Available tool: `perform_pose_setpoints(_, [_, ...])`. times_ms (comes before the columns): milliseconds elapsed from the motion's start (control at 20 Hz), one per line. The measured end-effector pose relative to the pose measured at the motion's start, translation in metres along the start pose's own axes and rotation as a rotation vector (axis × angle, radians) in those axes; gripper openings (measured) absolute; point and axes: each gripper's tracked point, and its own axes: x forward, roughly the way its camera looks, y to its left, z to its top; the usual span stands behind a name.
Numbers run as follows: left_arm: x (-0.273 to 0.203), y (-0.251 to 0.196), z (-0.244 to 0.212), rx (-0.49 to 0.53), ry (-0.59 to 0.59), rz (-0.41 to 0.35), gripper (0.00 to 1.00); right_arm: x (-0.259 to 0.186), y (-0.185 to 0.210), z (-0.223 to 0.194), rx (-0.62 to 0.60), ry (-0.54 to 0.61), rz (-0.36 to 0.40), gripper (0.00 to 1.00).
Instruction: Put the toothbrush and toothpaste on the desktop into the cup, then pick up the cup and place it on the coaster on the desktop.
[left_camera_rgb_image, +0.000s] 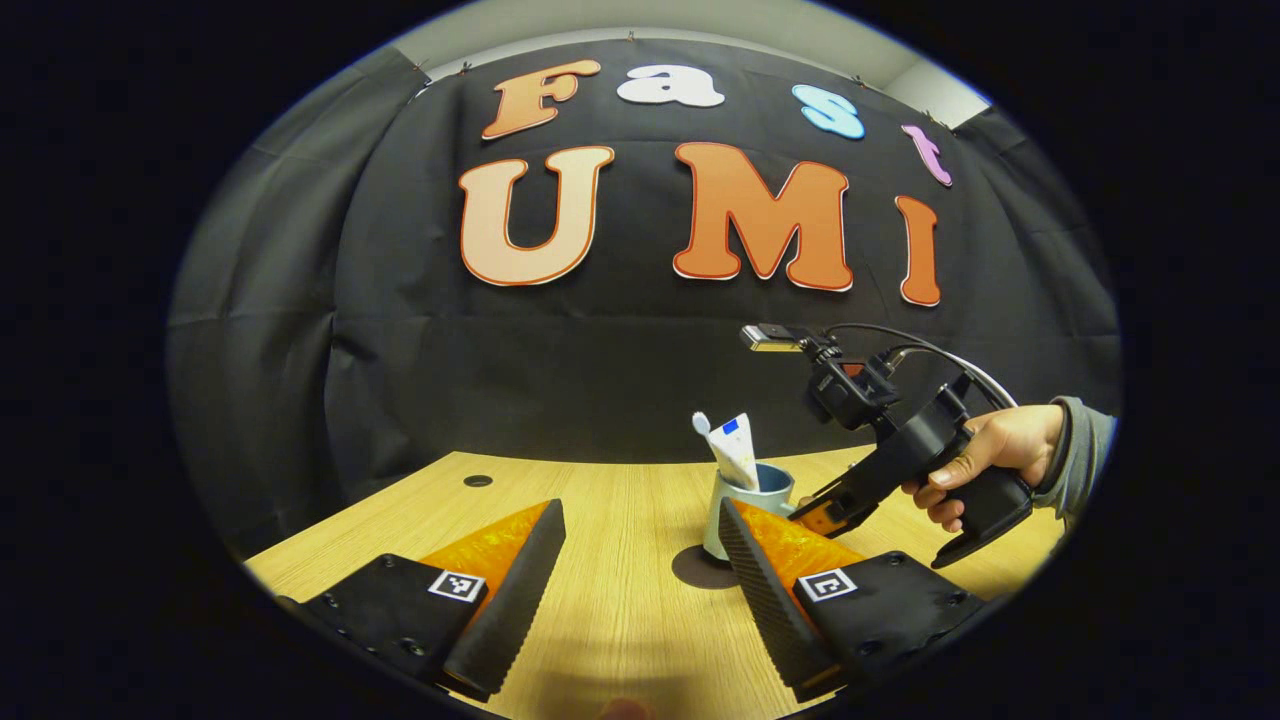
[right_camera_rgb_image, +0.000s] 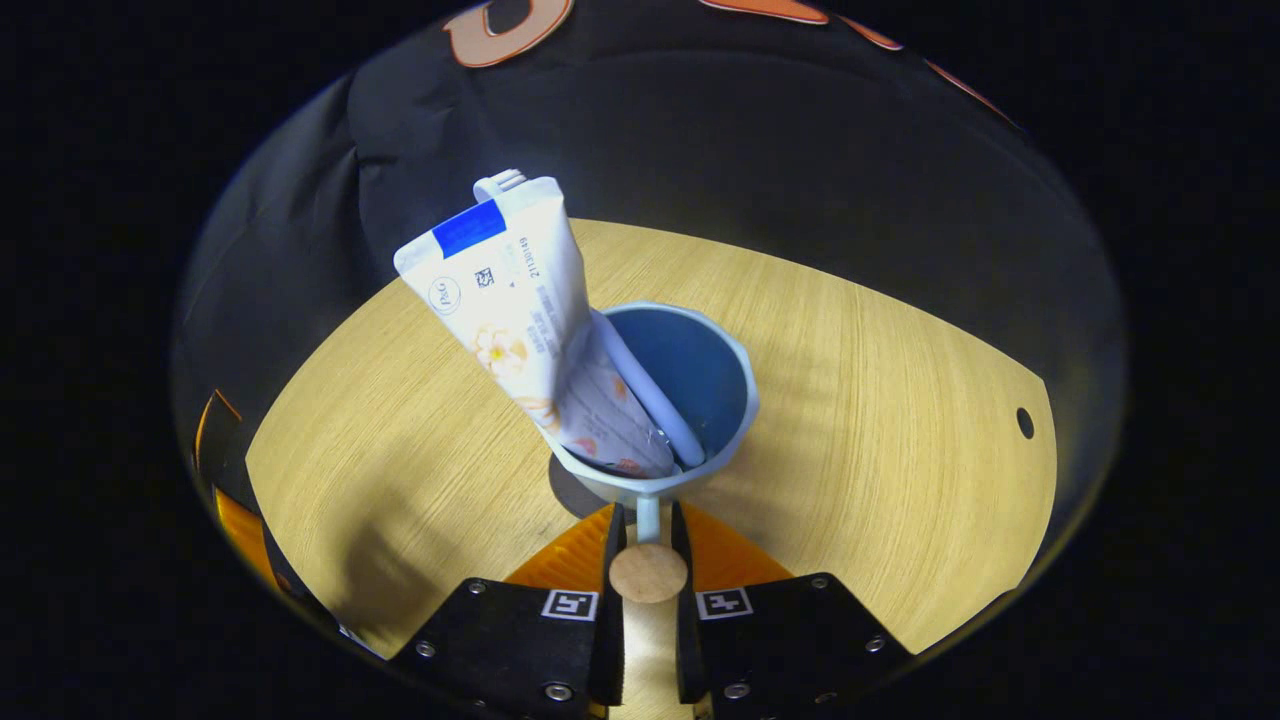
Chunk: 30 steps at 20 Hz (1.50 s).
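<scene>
Presently, left gripper view: left tool (left_camera_rgb_image: 635, 560), fingers standing wide apart over bare desk (left_camera_rgb_image: 620, 600), gripping nothing. Cup (left_camera_rgb_image: 745, 505) ahead and slightly right of it, partly behind the tool's right finger, standing on a dark round patch (left_camera_rgb_image: 700, 568) that I take for the coaster, though I cannot tell for sure. Toothpaste (left_camera_rgb_image: 738, 450) and toothbrush (left_camera_rgb_image: 702, 424) stand in the cup, tops leaning left. Right tool (left_camera_rgb_image: 825, 510), held by a hand (left_camera_rgb_image: 990, 450), reaches the cup from the right, touching or just beside it.

Right gripper view: right tool (right_camera_rgb_image: 648, 535), fingers drawn close together on the cup's handle (right_camera_rgb_image: 648, 518), which points straight back between them; both fingers appear to press it. Cup (right_camera_rgb_image: 690, 385) directly ahead, upright on the desk (right_camera_rgb_image: 880, 400). Toothpaste (right_camera_rgb_image: 530, 320) long axis leans up and to the left out of the cup; toothbrush (right_camera_rgb_image: 650, 390) lies along it inside. Dark patch (right_camera_rgb_image: 570, 492) peeps out beside the cup's base.

Judgement: the right tool is the nearer one and has the cup; if the patch is the coaster, little remains but letting go.
</scene>
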Motion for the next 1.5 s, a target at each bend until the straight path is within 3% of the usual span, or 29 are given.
perform_pose_setpoints(550, [0.001,0.01,-0.01,-0.013,0.019,0.016,0.98,-0.002,-0.004,0.0,-0.034,0.046,0.017,0.22])
perform_pose_setpoints(750, [0.002,0.005,-0.01,-0.015,0.024,0.009,0.98,-0.015,-0.001,0.005,0.017,0.005,0.058,0.29])
perform_pose_setpoints(900, [0.004,-0.005,-0.007,-0.019,0.017,-0.019,0.98,-0.035,-0.009,0.018,0.012,-0.084,0.058,0.38])
perform_pose_setpoints(950, [0.005,-0.007,-0.006,-0.015,0.012,-0.025,0.98,-0.041,-0.009,0.018,0.014,-0.112,0.061,0.48])
perform_pose_setpoints(1050, [0.008,-0.013,-0.003,0.0,0.007,-0.035,0.98,-0.056,-0.017,0.019,0.019,-0.163,0.05,0.58])
perform_pose_setpoints(1100, [0.009,-0.017,0.0,0.006,0.005,-0.042,0.98,-0.064,-0.02,0.022,0.027,-0.19,0.056,0.67])
perform_pose_setpoints(1150, [0.011,-0.021,0.001,0.008,0.001,-0.05,0.98,-0.069,-0.022,0.02,0.034,-0.213,0.057,0.64])
perform_pose_setpoints(1500, [0.018,-0.051,0.015,-0.007,-0.021,-0.102,0.98,-0.12,-0.067,0.013,0.117,-0.356,-0.002,0.8])
